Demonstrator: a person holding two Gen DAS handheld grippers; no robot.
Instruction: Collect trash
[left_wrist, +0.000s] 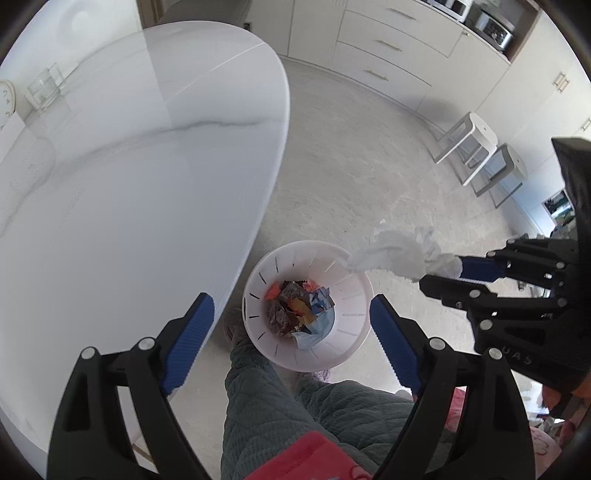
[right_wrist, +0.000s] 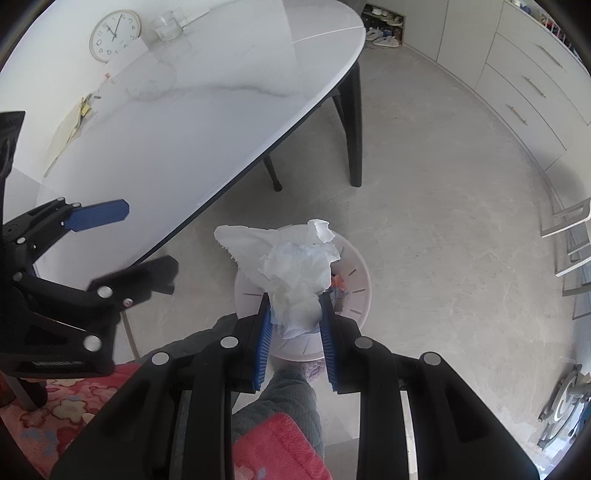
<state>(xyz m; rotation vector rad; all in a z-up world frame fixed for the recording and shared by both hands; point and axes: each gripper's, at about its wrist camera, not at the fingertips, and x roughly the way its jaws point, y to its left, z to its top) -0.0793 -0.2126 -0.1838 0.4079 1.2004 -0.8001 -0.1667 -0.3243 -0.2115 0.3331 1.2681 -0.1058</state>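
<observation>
While the right gripper (right_wrist: 293, 299) pinches a crumpled white tissue (right_wrist: 295, 266) between its blue pads, the wad hangs over the near rim of the white bin (left_wrist: 360, 295) on the floor, beside the person's legs. The left gripper (left_wrist: 291, 314) hangs above the bin with jaws spread wide, holding nothing. Coloured wrappers (left_wrist: 299, 308) lie at the bin's bottom. Left of it runs the marble table (left_wrist: 147, 184) edge; bare floor (left_wrist: 351, 166) stretches far right toward the cabinets (left_wrist: 388, 40).

Likely a home dining-kitchen, marble table (right_wrist: 192, 110), drawer cabinets (left_wrist: 388, 44), shoe shelf (right_wrist: 384, 26), wall clock (right_wrist: 115, 35)
</observation>
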